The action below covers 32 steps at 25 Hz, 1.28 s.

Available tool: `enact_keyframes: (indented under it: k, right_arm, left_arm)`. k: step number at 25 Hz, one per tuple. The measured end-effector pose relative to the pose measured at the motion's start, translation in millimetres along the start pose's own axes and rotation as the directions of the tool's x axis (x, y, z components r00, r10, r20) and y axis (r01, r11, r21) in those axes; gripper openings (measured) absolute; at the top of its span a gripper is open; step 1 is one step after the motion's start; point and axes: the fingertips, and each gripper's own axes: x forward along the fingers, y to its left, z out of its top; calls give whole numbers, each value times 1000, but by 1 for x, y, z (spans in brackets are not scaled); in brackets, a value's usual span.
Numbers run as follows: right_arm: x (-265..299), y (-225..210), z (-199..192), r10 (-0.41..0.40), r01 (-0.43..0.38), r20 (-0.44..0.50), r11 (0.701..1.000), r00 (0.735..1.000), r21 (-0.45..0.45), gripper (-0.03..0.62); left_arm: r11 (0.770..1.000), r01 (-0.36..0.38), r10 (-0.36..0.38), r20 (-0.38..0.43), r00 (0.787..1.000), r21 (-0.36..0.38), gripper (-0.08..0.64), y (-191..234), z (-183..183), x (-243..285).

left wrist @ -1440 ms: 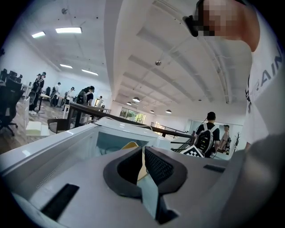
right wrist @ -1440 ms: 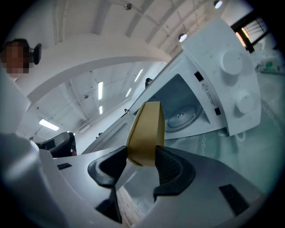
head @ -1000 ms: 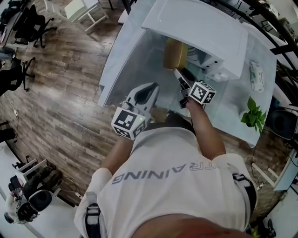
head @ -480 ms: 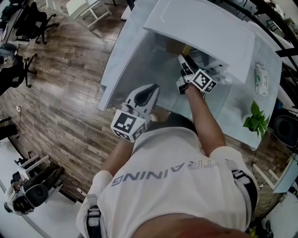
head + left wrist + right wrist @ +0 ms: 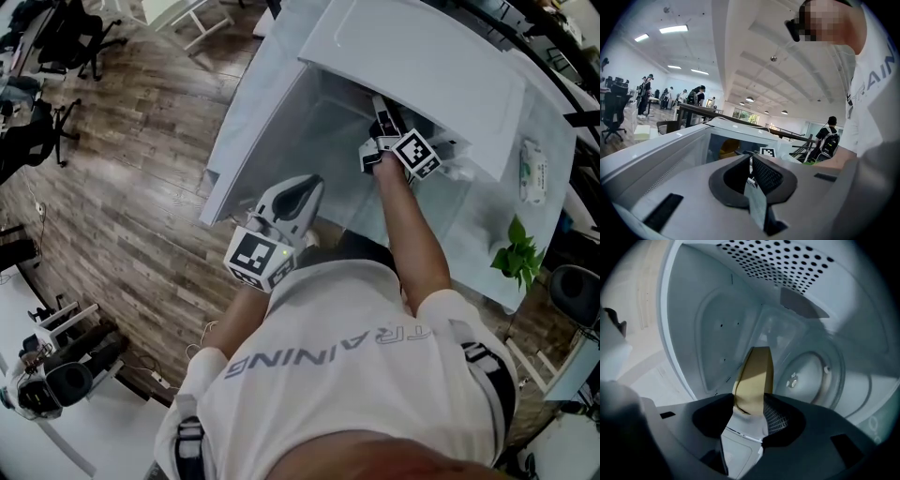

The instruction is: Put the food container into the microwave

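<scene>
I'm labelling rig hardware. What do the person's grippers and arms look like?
The left gripper and right gripper have pale shells with black jaw pads; each carries a cube of black-and-white square markers. The person wears a white short-sleeved shirt with grey lettering.

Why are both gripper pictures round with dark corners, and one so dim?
Left gripper view: the wide-angle lens bows straight lines and blackens the corners; ceiling lights keep it bright. Right gripper view: same lens, but it looks inside the shaded microwave, so the food container between the jaws appears dull.
</scene>
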Motion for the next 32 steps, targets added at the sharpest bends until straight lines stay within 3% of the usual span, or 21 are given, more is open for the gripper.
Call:
enact_keyframes:
  k: [14, 22, 26, 32]
  right_arm:
    - [1, -18, 9, -113, 113, 30, 994, 993, 11, 209]
    - [-2, -22, 0, -178, 174, -35, 981, 983, -80, 255]
    - [-3, -24, -7, -242, 221, -107, 960, 964, -172, 255]
    - [-1, -24, -17, -298, 229, -181, 918, 937, -325, 256]
  left_arm:
    - [999, -11, 11, -1, 1000, -32, 44, 1, -4, -4]
    - [999, 35, -34, 21, 999, -18, 44, -6, -3, -6]
    - [999, 43, -42, 23, 999, -21, 44, -7, -4, -8]
    - [998, 48, -47, 22, 999, -29, 44, -5, -8, -11]
